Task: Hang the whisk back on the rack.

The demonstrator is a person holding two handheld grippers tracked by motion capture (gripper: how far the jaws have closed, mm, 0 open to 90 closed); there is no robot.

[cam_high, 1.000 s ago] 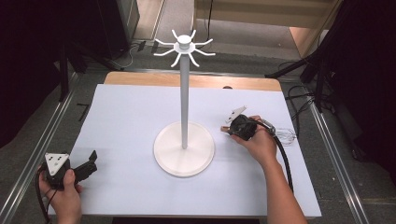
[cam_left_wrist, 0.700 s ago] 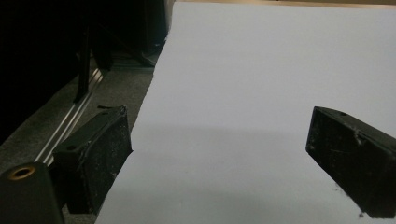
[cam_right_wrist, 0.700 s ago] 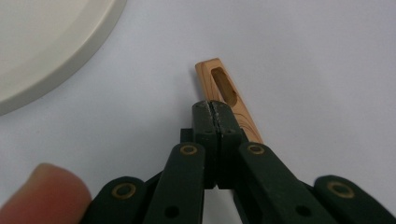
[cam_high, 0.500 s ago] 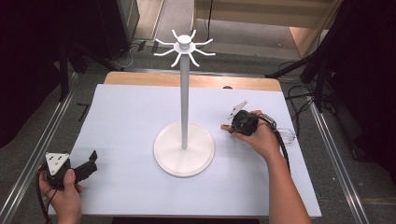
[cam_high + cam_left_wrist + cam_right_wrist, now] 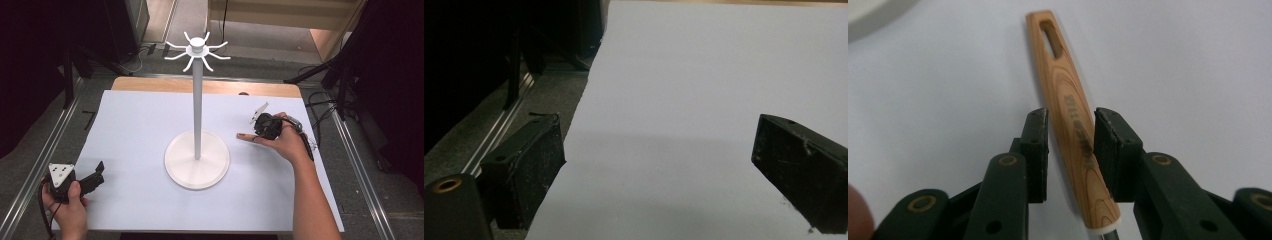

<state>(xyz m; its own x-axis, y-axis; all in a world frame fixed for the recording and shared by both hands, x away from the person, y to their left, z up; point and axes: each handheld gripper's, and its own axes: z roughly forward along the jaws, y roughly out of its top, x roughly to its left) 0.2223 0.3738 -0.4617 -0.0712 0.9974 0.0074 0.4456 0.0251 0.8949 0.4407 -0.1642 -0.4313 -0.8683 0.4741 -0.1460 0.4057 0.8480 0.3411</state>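
Observation:
A wooden utensil handle with a slot at its far end lies flat on the white table sheet. Its tip pokes out left of my right gripper. In the right gripper view the right gripper straddles the handle's lower half. Its jaws have just been opening, and the pads stand close on either side of the handle without clamping it. A white hook stand rises from the middle of the sheet. My left gripper rests at the near left corner, open and empty.
The stand's pole carries a ring of curved hooks at its top. A strip of wooden tabletop shows beyond the sheet. Metal rails run along both sides, with cables on the floor to the right.
My right hand has shifted slightly toward the far right while the wooden handle stays where it lay. The left hand has not moved.

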